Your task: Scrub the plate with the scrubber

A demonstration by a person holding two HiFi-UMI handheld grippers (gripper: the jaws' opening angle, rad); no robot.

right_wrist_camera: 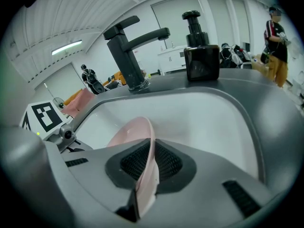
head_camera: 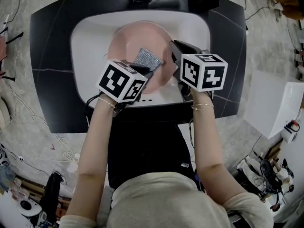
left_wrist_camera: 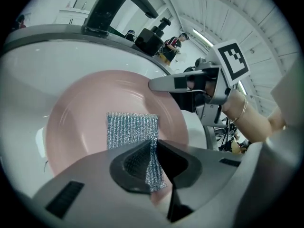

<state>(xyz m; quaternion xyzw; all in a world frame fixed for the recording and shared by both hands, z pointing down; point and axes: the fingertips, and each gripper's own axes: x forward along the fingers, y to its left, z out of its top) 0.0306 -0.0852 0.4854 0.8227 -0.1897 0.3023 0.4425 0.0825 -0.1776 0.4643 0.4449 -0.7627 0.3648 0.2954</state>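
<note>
A pink plate sits tilted in the white sink. My right gripper is shut on the plate's right rim; in the right gripper view the thin pink rim runs between the two dark pads. My left gripper is shut on a silver mesh scrubber, which lies flat against the plate's face. In the left gripper view the scrubber spreads over the plate and its lower corner is pinched between the pads. The right gripper shows there at the plate's far rim.
A black faucet and a black soap dispenser stand behind the sink on the dark countertop. People stand in the background of the gripper views. Cables and equipment lie on the floor around the counter.
</note>
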